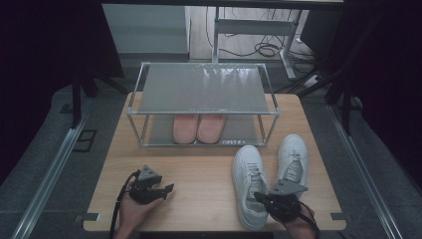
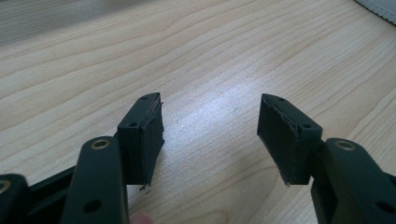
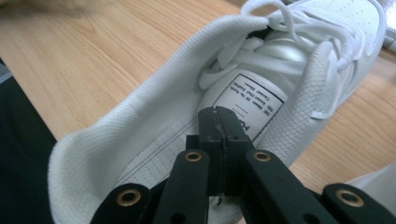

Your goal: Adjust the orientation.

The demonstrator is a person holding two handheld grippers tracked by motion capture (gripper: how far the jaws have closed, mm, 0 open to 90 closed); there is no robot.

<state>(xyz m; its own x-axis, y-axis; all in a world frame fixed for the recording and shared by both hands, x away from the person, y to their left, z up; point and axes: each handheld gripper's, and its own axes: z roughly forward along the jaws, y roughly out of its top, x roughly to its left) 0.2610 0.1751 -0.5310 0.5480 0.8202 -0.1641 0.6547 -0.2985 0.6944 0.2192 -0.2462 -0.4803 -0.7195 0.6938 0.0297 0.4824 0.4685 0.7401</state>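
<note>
- Right gripper [image 1: 260, 198] low at the near right of the bench [image 1: 199, 174], fingers [image 3: 219, 126] clenched pad to pad with no gap between them.
- Tips of those fingers poked into the mouth of the nearer white sneaker [image 3: 243, 93], over its insole and just short of the printed label [image 3: 254, 100] on the tongue's underside.
- Nothing pinched between the pads; whether they touch the insole cannot be told.
- Padded heel collar curving round to the left of the fingers, laces [image 3: 280, 21] bunched beyond their tips.
- In the high view, that sneaker [image 1: 250, 184] lying lengthwise on the bench, toe pointing away from the fingers toward the rack, heel at the near edge.
- Second white sneaker [image 1: 292, 160] just beside the first, on the far right of the right gripper, toe also pointing away.
- Left gripper [image 1: 163, 190] resting near the bench's near left, well apart from both sneakers, fingers [image 2: 144, 135] released and spread wide.
- Only bare wood grain between and ahead of those spread fingers [image 2: 210, 116].
- Metal shoe rack [image 1: 201, 107] standing well beyond both pairs of fingers at the far side of the bench, with a frosted top shelf.
- Pair of pink slippers [image 1: 198, 127] side by side on the rack's lower shelf, toes toward the fingers.
</note>
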